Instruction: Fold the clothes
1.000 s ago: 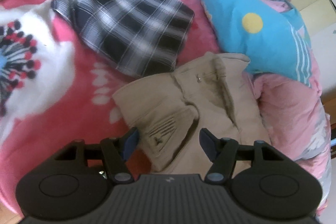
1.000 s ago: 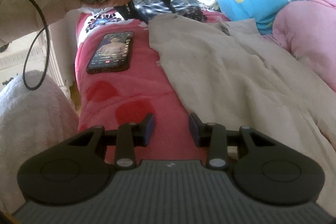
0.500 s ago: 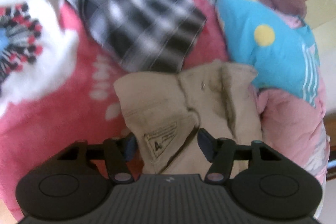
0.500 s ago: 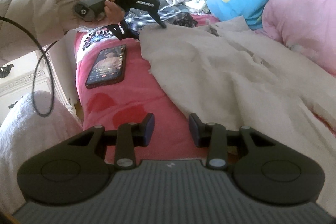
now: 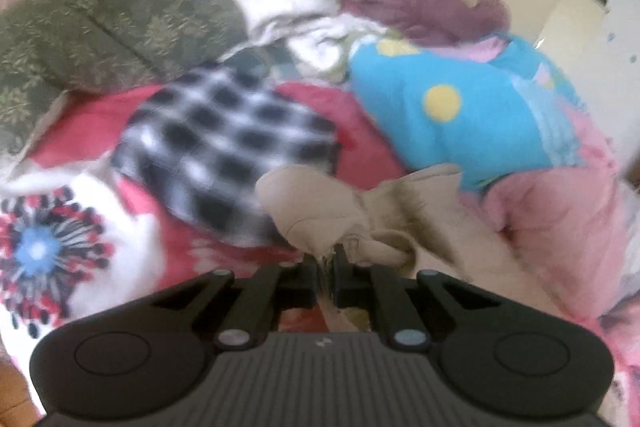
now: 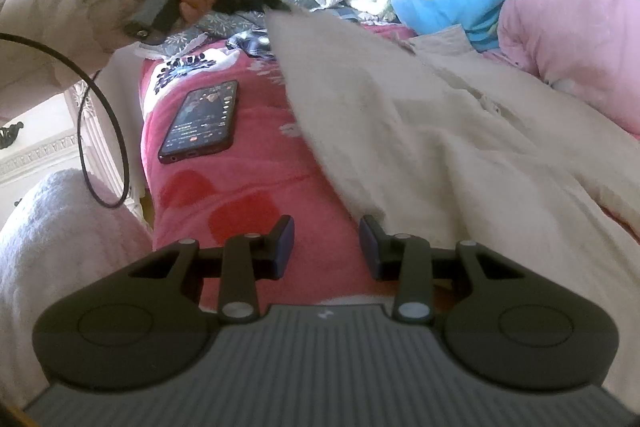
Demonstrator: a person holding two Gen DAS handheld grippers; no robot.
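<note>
- The big beige cloth trousers (image 6: 420,131) lie spread over the pink fuzzy bed blanket (image 6: 248,187), with one corner lifted up. They are long and floppy, so I think the far part could drag, bunch up and make a crooked fold if only one corner gets pulled.
- The left gripper (image 5: 326,267) has just been closing its jaws, and now they are pinched together on the top corner of the trousers. It is a small bite of cloth, so it could slip out if the pull is quick.
- The right gripper (image 6: 326,239) hangs low over the blanket by the near edge of the trousers. Its jaws are partly apart and hold nothing. If it does not catch its edge, the fold may go wonky.
- The black and white checked folded cloth (image 5: 228,151) sits just beside the lifted corner. A swinging trouser end could knock it out of shape.
- The black flat phone (image 6: 198,121) lies on the blanket near the trousers. The cloth could sweep over it and push it off the bed.
</note>
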